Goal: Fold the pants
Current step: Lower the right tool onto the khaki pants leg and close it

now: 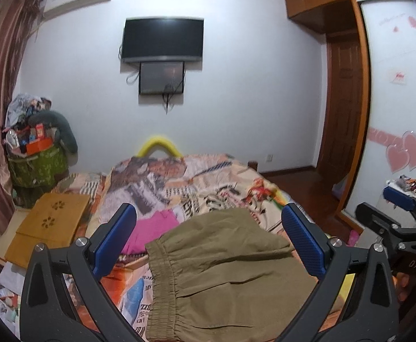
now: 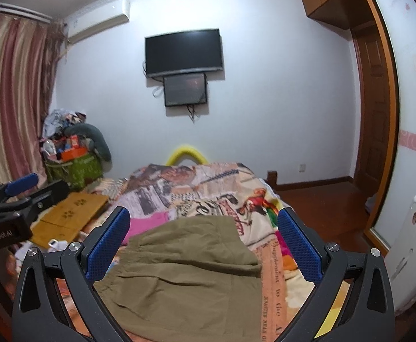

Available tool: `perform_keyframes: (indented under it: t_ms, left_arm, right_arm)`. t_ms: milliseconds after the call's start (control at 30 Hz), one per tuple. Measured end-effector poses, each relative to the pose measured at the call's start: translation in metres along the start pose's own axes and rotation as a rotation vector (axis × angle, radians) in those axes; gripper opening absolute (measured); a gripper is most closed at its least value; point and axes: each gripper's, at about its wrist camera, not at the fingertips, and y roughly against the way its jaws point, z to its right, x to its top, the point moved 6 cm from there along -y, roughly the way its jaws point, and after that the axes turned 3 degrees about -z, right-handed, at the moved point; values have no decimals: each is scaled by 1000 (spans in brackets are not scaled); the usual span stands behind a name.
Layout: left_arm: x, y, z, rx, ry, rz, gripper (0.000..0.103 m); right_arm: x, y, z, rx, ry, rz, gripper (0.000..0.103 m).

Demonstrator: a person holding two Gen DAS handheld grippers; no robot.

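Right up close, the left tool (image 1: 208, 236) has its blue-padded jaws spread wide, gripping nothing, and the right tool (image 2: 203, 235) is spread just as wide beside it, also gripping nothing. Between and below both sets of jaws lie the khaki pants (image 1: 225, 273), folded into a compact stack on the bed (image 2: 276, 259), elastic waistband toward the left, fabric a little rumpled. The pants rest on a busy printed quilt (image 1: 208, 179). Just past them, a pink cloth (image 1: 156, 225) peeks out on the quilt. Left of that sits a flat wooden board (image 1: 51, 225). Farther back, a yellow arch (image 2: 186, 152) rises behind the quilt, a heaped green basket (image 2: 76, 171) stands in the corner by the curtains (image 2: 11, 97), and a dark television (image 1: 163, 40) hangs on the far wall.
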Motion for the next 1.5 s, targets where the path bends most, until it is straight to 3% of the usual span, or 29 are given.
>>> perform_keyframes:
  t_ms: [400, 500, 667, 867, 1067, 1200, 1367, 1500]
  left_arm:
    - [-57, -138, -59, 55, 72, -349, 103]
    - [-79, -170, -77, 84, 82, -443, 103]
    - [-114, -210, -99, 141, 65, -577, 103]
    - [-149, -251, -112, 102, 66, -741, 103]
    - [-173, -273, -116, 97, 34, -824, 103]
    - [-186, -282, -116, 72, 18, -863, 103]
    - [-198, -290, -120, 32, 78, -897, 103]
    - [-205, -294, -122, 18, 91, -904, 103]
  right_arm:
    - [-43, -75, 49, -50, 28, -208, 103]
    - [-55, -95, 60, -14, 16, -264, 103]
    - [-79, -129, 82, -5, -33, -385, 103]
    - [-112, -168, 95, -3, -28, -549, 103]
    - [-133, -204, 102, -3, 5, -632, 100]
    - [-138, -221, 106, 25, -15, -661, 85]
    - [-145, -230, 106, 100, -66, -693, 72]
    - [-150, -234, 101, 155, -101, -716, 44]
